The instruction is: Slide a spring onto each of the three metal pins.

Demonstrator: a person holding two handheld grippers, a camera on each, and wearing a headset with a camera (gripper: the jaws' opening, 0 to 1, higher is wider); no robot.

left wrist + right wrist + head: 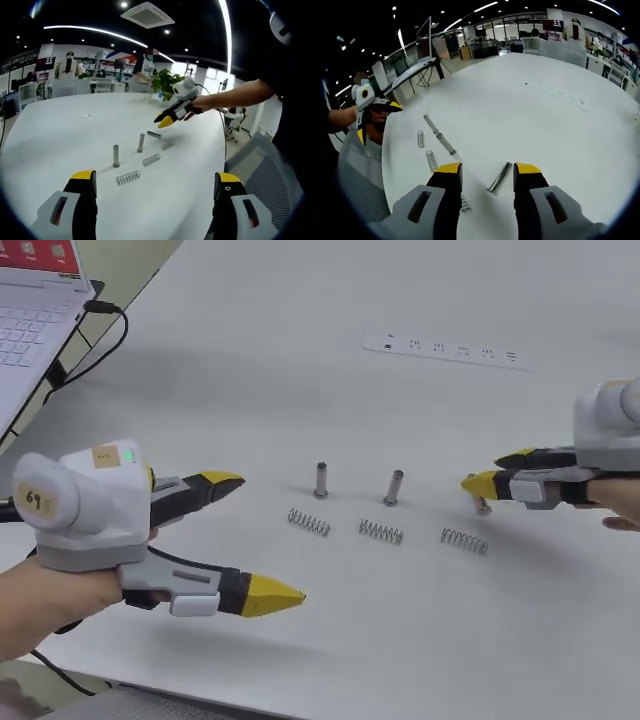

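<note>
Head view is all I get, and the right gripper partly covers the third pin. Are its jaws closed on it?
Observer: No. In the right gripper view the right gripper is open. The third pin shows in the gap between its jaws, unclamped.
Operator: Are its tips resting on the table?
Observer: The left gripper view shows them from the side. They appear to hang just above the table, not on it.
</note>
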